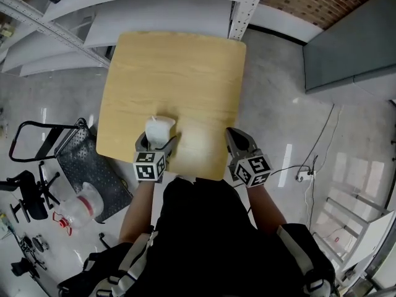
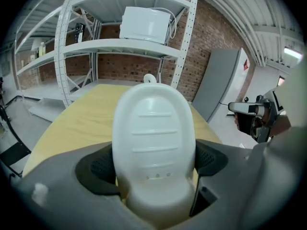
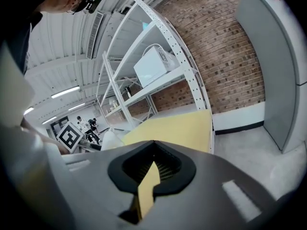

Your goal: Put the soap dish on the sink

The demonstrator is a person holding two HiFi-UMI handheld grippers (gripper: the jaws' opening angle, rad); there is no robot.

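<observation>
The soap dish (image 1: 159, 130) is white and oval, with shallow ribs across its surface and three small holes near its lower end (image 2: 153, 143). It stands between the jaws of the left gripper (image 1: 157, 143), and these jaws are pressed on its two sides and hold it firmly. The dish is over the near part of the wooden counter (image 1: 173, 73), toward the left side. If it touches the wood or not, I cannot tell.

The right gripper (image 1: 240, 142) is near the counter's near edge, to the right of the dish and apart from it. Its jaws are closed together with nothing between them; only a thin strip of the yellow counter shows through the slit (image 3: 151, 169).

Behind the counter stands a white metal rack (image 2: 129, 47) with a white box (image 2: 145, 25) on one shelf, before a brick wall (image 2: 211, 37).
</observation>
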